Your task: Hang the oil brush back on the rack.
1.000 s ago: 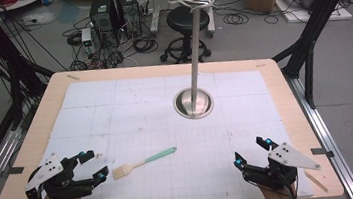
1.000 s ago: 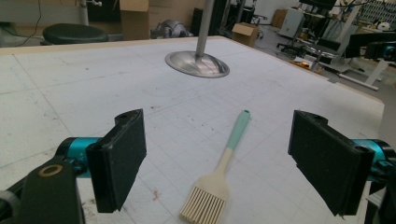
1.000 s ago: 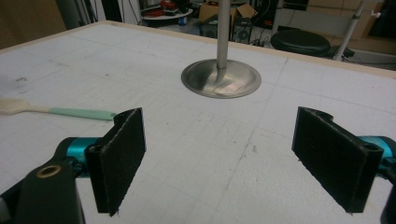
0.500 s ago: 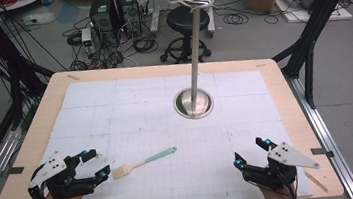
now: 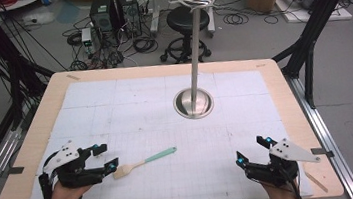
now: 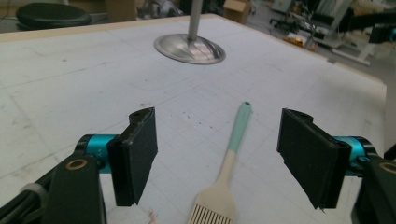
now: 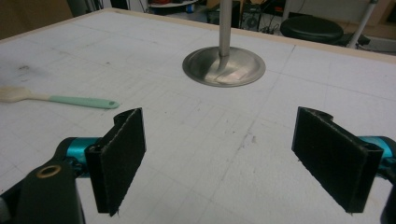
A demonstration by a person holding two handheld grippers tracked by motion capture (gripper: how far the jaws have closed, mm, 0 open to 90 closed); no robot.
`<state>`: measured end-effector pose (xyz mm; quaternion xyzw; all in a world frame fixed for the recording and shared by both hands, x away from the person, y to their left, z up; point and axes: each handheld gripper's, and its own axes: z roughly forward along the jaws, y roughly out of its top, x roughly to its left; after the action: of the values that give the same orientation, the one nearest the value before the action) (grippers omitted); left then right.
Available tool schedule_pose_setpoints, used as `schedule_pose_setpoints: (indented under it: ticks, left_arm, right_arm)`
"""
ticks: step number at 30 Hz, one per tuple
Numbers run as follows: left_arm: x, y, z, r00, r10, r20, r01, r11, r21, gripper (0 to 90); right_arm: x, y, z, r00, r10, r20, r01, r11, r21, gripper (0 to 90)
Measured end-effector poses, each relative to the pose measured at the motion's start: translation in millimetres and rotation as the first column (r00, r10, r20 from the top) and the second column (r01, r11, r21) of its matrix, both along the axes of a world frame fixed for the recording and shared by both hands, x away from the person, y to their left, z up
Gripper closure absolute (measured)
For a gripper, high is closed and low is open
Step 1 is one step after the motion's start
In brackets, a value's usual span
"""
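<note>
A brush (image 5: 144, 162) with a mint-green handle and a cream head lies flat on the white gridded mat (image 5: 130, 110), left of centre. My left gripper (image 5: 109, 155) sits just left of the brush head and is open. Its jaws have just been closing a little. In the left gripper view the brush (image 6: 229, 172) lies between and below the two black pads (image 6: 137, 158), and neither pad touches it. My right gripper (image 5: 251, 150) rests near the front right of the mat, open with nothing between its pads (image 7: 119, 158).
A tall metal pole on a round steel base (image 5: 193, 102) stands at the middle of the mat, behind the brush. The wooden table edge (image 5: 309, 129) frames the mat. A stool (image 5: 188, 20), cables and computer cases stand on the floor beyond the table.
My left gripper has slid right toward the brush head, and its jaws stand a little narrower. The right gripper and the brush have not moved.
</note>
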<state>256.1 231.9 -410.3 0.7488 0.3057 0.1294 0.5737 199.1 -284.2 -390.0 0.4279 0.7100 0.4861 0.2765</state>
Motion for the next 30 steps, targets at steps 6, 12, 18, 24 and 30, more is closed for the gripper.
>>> schedule_pose_setpoints:
  ticks: [6,12,18,24,30]
  left_arm:
    - [14.1,-35.4,0.0,0.9923,-0.121,-0.024,0.123,0.9850,0.121,39.1]
    - [28.4,-59.7,-8.3,0.9794,-0.183,-0.084,0.198,0.9533,0.228,46.1]
    - [38.3,-63.8,-18.3,0.9754,-0.176,-0.132,0.206,0.9417,0.266,50.8]
    - [43.0,-69.6,-26.6,0.9644,-0.199,-0.174,0.245,0.9213,0.302,59.7]
    - [44.0,-75.3,-31.4,0.9590,-0.198,-0.203,0.258,0.9067,0.334,63.6]
  right_arm:
    - [-0.6,4.9,0.8,0.9999,0.015,0.000,-0.015,1.000,-0.016,16.4]
    - [-0.7,6.6,0.1,0.9998,0.021,-0.006,-0.022,0.999,-0.025,16.5]
    - [-0.5,6.9,0.9,0.9996,0.027,-0.008,-0.028,0.999,-0.026,16.5]
    - [0.5,9.0,0.1,0.9993,0.036,-0.012,-0.036,0.999,-0.037,16.5]
    - [0.6,9.5,0.3,0.9993,0.034,-0.014,-0.034,0.998,-0.047,16.8]
